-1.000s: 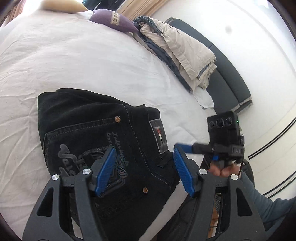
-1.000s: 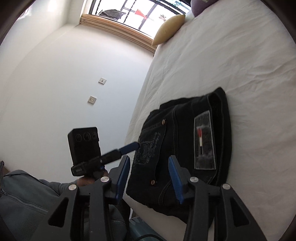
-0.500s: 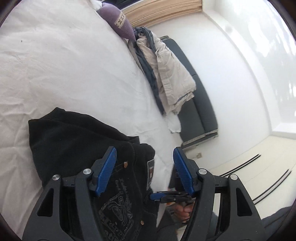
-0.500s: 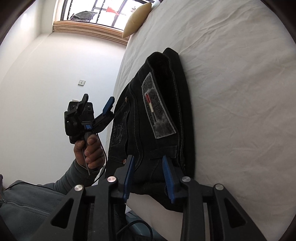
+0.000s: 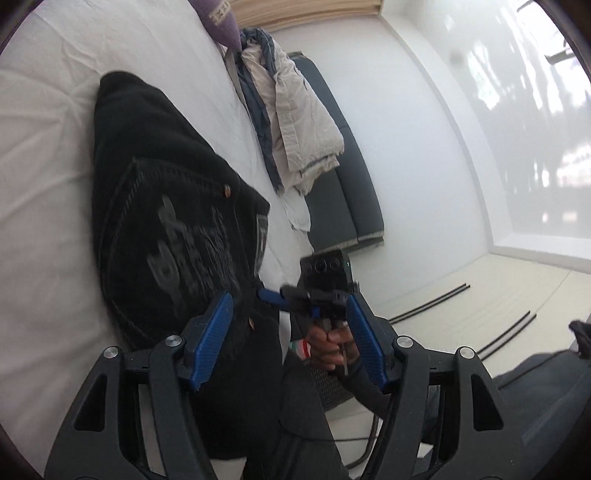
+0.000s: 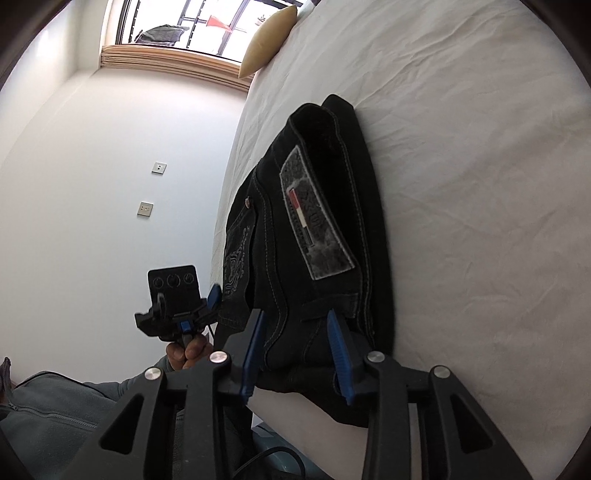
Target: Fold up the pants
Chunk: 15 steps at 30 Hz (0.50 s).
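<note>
Surroundings: a purple pillow (image 5: 221, 22) and a heap of beige and blue clothes (image 5: 295, 114) lie along one edge of the bed (image 5: 44, 155); a dark sofa (image 5: 343, 199) stands just beside that edge. A yellow pillow (image 6: 267, 40) sits at the bed's far end near the window (image 6: 192, 26). Two wall plates (image 6: 146, 208) on the wall opposite the sofa side.

Pants (image 6: 306, 240): black, folded into a compact stack, lying at the bed's near edge, one end overhanging it. Grey waist patch (image 6: 314, 221) faces up; embroidered back pocket (image 5: 177, 251) visible in the left view.

Left tongs (image 5: 288, 347): blue pads spread wide, nothing between them; held over the near end of the pants, contact cannot be told.

Right tongs (image 6: 295, 350): partly open, pads astride the overhanging end of the pants; whether they press the cloth cannot be told. In the left view its tip sits at the pants' edge.
</note>
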Each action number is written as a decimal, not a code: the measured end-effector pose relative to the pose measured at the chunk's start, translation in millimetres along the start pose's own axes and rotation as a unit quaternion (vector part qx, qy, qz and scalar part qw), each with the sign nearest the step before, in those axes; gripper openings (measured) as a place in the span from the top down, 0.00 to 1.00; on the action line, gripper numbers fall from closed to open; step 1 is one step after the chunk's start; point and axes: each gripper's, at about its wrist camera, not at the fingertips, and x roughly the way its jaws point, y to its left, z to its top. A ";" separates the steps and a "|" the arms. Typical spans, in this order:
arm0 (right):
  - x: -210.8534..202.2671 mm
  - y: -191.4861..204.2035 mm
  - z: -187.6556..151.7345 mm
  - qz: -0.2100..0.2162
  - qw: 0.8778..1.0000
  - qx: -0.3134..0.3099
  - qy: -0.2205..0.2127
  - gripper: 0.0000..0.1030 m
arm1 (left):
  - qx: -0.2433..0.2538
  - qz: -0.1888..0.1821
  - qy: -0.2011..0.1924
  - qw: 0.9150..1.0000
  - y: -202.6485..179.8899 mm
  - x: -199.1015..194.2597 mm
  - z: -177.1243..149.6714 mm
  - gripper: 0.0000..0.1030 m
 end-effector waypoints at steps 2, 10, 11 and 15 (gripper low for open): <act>-0.1 -0.2 -0.9 -0.002 1.000 0.000 -0.002 0.64 | 0.035 0.015 0.059 0.998 -16.0 6.7 -24.8 0.39; -23.2 26.1 4.1 -0.023 0.999 -0.028 -0.028 0.38 | 0.087 0.080 0.160 0.980 -51.0 3.6 -73.0 0.38; -32.3 31.3 7.6 -0.024 0.998 -0.034 -0.046 0.25 | 0.094 0.085 0.144 0.981 -57.2 -5.8 -67.5 0.38; -48.4 36.8 30.5 -0.060 0.994 -0.044 -0.080 0.14 | 0.097 0.145 0.046 0.984 -63.6 -44.9 -28.7 0.10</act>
